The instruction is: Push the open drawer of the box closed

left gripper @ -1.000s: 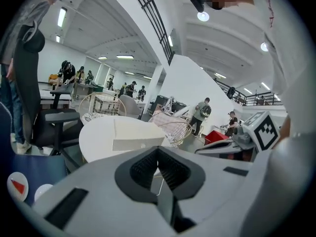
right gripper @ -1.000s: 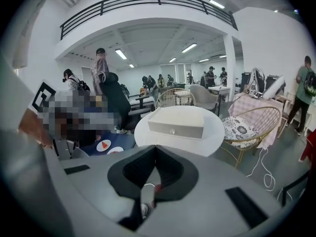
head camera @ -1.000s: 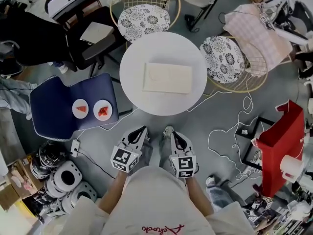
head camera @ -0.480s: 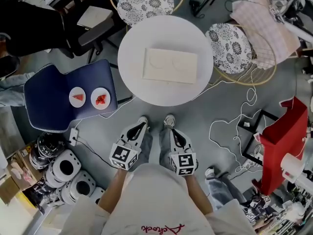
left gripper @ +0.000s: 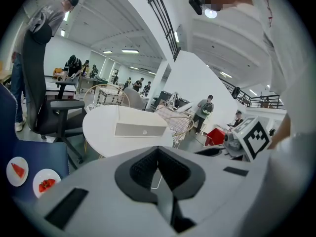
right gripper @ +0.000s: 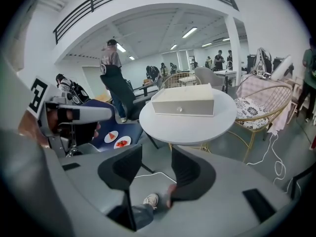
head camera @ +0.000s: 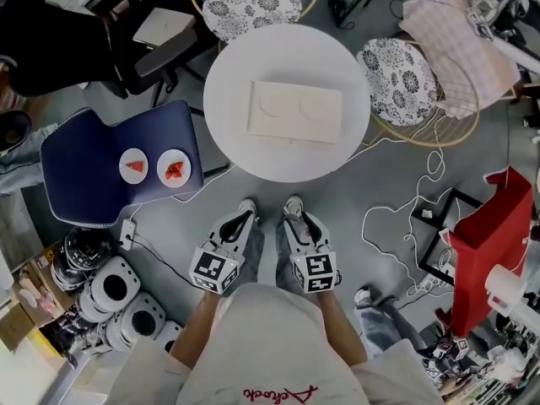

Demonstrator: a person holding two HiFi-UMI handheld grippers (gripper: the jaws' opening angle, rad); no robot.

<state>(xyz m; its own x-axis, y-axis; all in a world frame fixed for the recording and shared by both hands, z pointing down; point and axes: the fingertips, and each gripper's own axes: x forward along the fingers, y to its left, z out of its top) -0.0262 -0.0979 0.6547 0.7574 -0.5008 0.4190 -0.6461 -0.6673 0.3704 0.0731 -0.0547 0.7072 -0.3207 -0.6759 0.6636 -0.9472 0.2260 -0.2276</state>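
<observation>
box (head camera: 295, 110): white and flat, it lies in the middle of the round white table (head camera: 229, 70), well apart from both grippers.
drawer front (right gripper: 197, 107): it has a small round knob and faces the near side; whether the drawer stands out from the box i cannot tell.
left gripper (head camera: 245, 223): low and near, in front of the person's body, pointing toward the table; clenched, with nothing between its jaws.
right gripper (head camera: 300, 226): just right of the left gripper and not touching it; released, its jaws have just been opening and stand wide, with only floor and a shoe (right gripper: 150, 199) seen through the gap.
left of the table: a blue chair (head camera: 84, 154) carries two small plates (head camera: 133, 165) of red food side by side.
far and right of the table: two wire chairs with patterned cushions (head camera: 396, 70).
floor: grey, with a white cable (head camera: 396, 218) trailing to the right.
</observation>
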